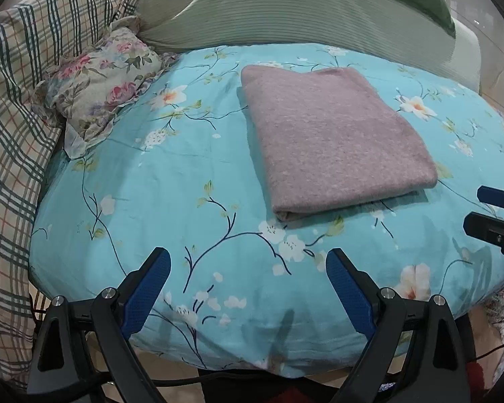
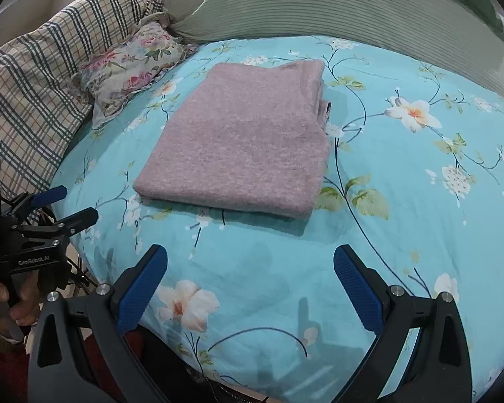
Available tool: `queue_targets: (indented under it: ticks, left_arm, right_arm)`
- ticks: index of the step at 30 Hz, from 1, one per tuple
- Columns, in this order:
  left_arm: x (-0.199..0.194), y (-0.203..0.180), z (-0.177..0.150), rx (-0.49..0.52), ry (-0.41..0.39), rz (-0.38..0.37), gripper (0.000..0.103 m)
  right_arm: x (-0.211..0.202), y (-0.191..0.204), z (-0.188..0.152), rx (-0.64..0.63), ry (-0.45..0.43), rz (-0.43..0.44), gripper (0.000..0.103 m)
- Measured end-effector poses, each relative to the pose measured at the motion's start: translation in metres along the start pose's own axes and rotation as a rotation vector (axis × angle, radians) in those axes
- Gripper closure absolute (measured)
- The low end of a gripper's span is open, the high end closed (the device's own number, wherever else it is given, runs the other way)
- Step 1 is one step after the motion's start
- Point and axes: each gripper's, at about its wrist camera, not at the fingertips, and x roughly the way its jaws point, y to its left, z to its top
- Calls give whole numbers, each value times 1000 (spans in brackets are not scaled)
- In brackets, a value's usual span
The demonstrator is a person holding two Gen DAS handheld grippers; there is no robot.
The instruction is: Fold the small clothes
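Nearest the cameras, the left gripper (image 1: 248,262) and the right gripper (image 2: 250,258), both black with blue ribbed pads, hovered with fingers spread wide and nothing between them, over the near edge of a turquoise bedsheet printed with white blossoms (image 1: 171,181). Beyond them, well apart from both, a mauve knitted garment folded into a neat rectangle (image 1: 332,134) lay flat on the sheet. Farther left sat a small floral pillow (image 1: 104,80), touching a plaid quilt (image 1: 13,107); a pale green ribbed cushion (image 1: 285,10) lay farthest.
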Motion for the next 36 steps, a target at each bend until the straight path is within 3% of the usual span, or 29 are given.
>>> queue_targets:
  ticks: [10,27,36]
  left_arm:
    - [3,-8,30,8,-46,4,8]
    - [9,-10,31,17,-40,41,5]
    - [8,-13,38,34,-40,34,5]
  right_arm:
    - [2,1,24,9,-38,11,1]
    - [15,-1,23,11,-7,33,1]
    - [14,4,47,-58,-6,22,1]
